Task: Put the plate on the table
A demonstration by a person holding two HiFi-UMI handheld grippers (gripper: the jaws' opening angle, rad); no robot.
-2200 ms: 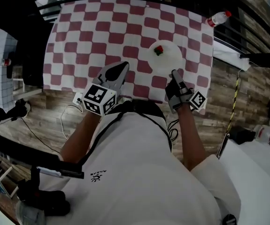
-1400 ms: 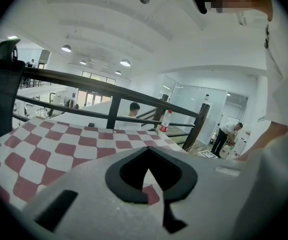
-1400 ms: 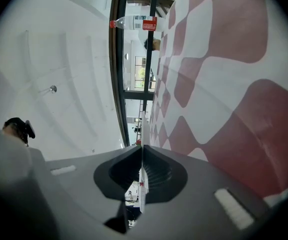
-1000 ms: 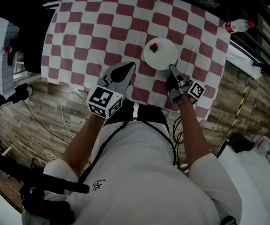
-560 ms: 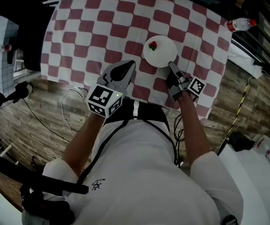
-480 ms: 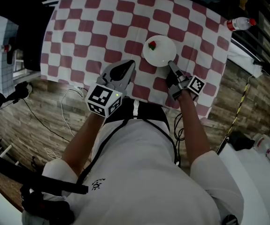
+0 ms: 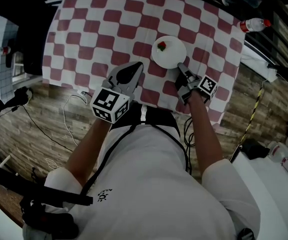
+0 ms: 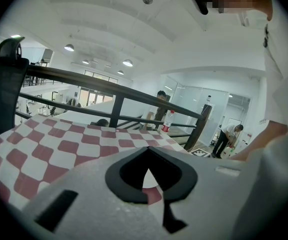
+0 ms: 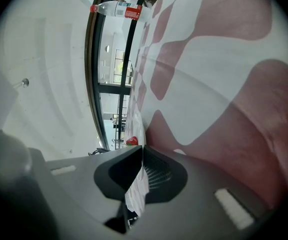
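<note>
A small white plate (image 7: 170, 54) with a red piece of food (image 7: 162, 46) on it is over the red-and-white checked tablecloth (image 7: 98, 29), near the table's front edge. My right gripper (image 7: 180, 67) is shut on the plate's near rim. In the right gripper view the plate (image 9: 136, 189) shows edge-on between the pads, and the red food (image 9: 131, 141) lies beyond the right gripper (image 9: 142, 147). Whether the plate touches the cloth I cannot tell. My left gripper (image 7: 131, 70) hovers to the plate's left, shut and holding nothing; its tips meet in the left gripper view (image 8: 146, 149).
A clear bottle with a red cap (image 7: 253, 24) lies beyond the table's right end, and also shows as the bottle (image 9: 114, 7). A black railing (image 8: 108, 86) runs behind the table. Wooden floor with cables (image 7: 68, 119) lies at the near left.
The right gripper and the plate have edged a little farther over the cloth. The left gripper has hardly moved.
</note>
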